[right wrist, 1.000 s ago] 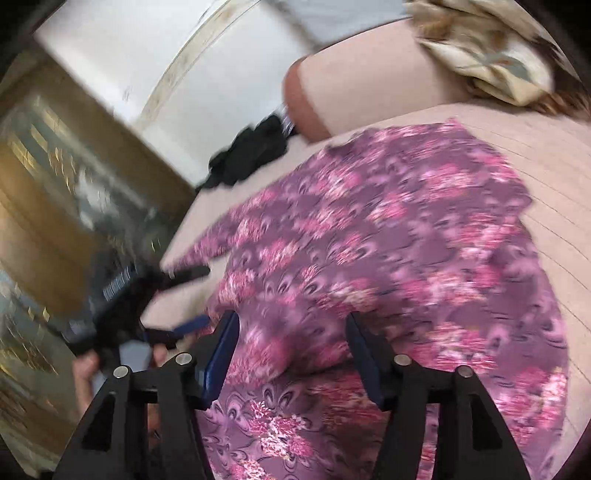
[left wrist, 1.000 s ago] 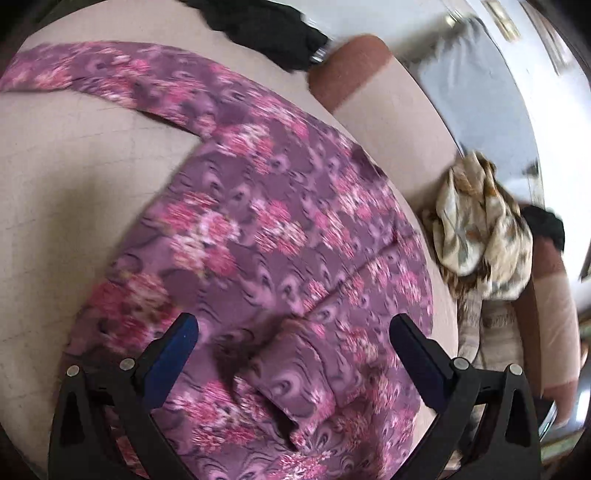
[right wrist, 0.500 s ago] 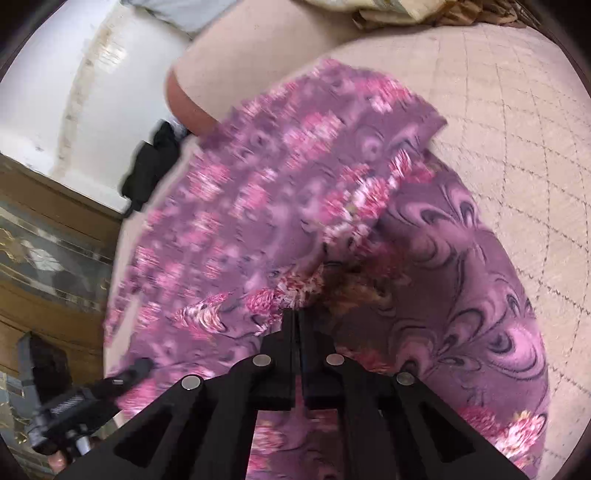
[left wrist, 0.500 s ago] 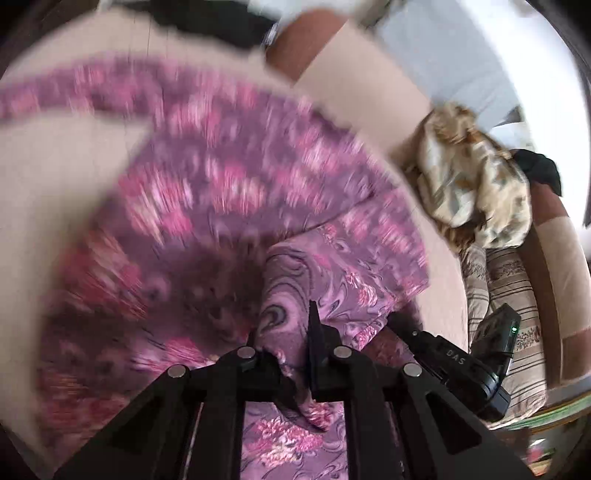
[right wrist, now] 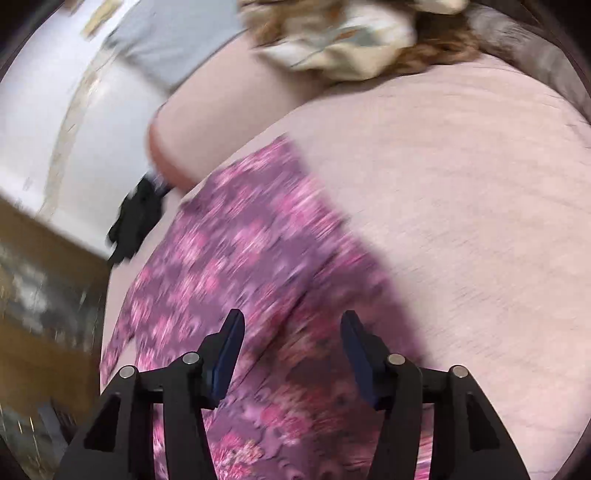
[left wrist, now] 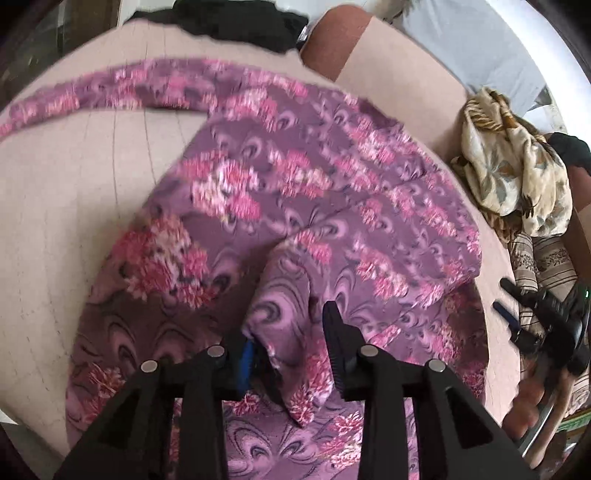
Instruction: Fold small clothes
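Purple floral garment [left wrist: 295, 192] flat on beige cushion [left wrist: 74, 206], unlabelled.

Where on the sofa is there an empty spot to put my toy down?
Bare beige sofa cushion lies left of the purple floral garment, below its long strip. More bare cushion shows right of the garment, below the crumpled cream floral cloth. It is crowded by the cream cloth and by the black bundle at the back.

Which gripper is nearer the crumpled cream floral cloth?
Right. The right gripper sits just below the crumpled cream floral cloth; the left gripper is farther, over the purple floral garment.
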